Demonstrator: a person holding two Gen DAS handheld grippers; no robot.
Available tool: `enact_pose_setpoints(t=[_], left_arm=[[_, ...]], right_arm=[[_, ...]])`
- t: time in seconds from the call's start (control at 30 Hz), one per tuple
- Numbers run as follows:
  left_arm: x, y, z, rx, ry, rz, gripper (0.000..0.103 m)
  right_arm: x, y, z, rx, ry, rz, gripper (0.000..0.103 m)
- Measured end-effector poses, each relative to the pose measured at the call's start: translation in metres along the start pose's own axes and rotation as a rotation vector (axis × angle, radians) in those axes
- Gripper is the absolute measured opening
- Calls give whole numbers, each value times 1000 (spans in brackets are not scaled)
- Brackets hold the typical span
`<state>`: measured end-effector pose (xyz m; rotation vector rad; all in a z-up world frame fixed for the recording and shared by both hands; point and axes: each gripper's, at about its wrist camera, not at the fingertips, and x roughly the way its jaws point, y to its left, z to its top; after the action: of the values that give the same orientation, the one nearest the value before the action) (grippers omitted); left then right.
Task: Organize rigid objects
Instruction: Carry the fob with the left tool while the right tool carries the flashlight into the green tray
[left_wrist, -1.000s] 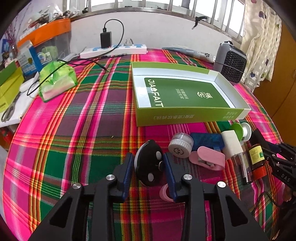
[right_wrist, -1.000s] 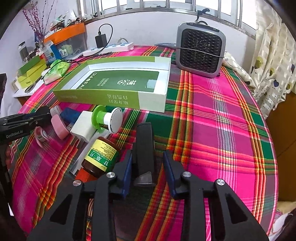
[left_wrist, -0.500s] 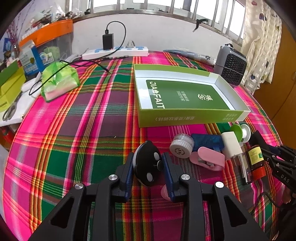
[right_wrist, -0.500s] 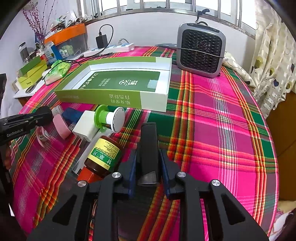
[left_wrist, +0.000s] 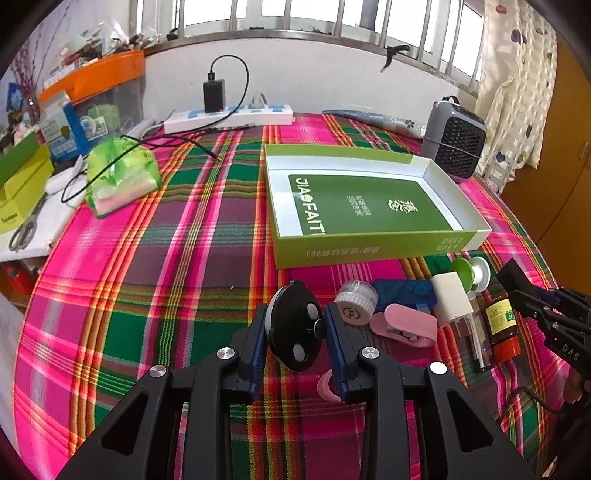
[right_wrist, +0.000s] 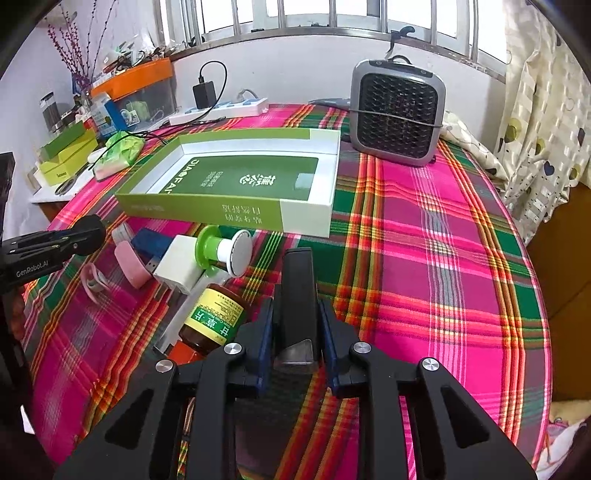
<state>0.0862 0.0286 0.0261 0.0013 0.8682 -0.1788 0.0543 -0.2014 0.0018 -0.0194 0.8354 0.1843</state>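
Black round device (left_wrist: 295, 330): pinched between the blue pads of the left gripper (left_wrist: 297, 343), standing on edge, its button face turned toward the right pad. Whether it is clear of the cloth I cannot tell. Black bar (right_wrist: 297, 295): clamped lengthwise in the right gripper (right_wrist: 297, 345), its far end jutting well past the fingertips.

Near, just under the left gripper's right finger: a pink ring (left_wrist: 327, 386) on the tablecloth (left_wrist: 147, 258). Just beyond and right of the left tips: a small white-capped jar (left_wrist: 356, 306), a pink clip (left_wrist: 404, 326), a blue block (left_wrist: 402, 291), a white block (left_wrist: 448, 297), a green-and-white spool (left_wrist: 471, 273). Beside the right gripper's left finger: a brown bottle (right_wrist: 214, 321) lying on its side, touching or nearly so.

Farther ahead of both: the open green box (left_wrist: 369, 251), its near wall facing the clutter; only a small pale piece (right_wrist: 304, 181) shows inside.

Judgement: both picks look made; the carry to the box is next.
- Lift straight up before moving forward, so the ring and bottle are not dragged.
- Clear the near wall with margin; mind the bar's overhang.
- Send one gripper in at a time, left to the near-left floor, right toward the far side.
- Lower until the piece rests, then release; the round device may roll if let go on edge.
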Motion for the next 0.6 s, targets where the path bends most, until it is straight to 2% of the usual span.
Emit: enact_pose_setpoints(t=[0.33, 0.6], left_arm=[[-10, -4, 18, 24, -31, -9, 28], [0, -8, 40, 32, -30, -28, 28]], right_arm=[[-9, 1, 15, -12, -34, -4, 25], [-8, 3, 41, -28, -49, 4, 25]])
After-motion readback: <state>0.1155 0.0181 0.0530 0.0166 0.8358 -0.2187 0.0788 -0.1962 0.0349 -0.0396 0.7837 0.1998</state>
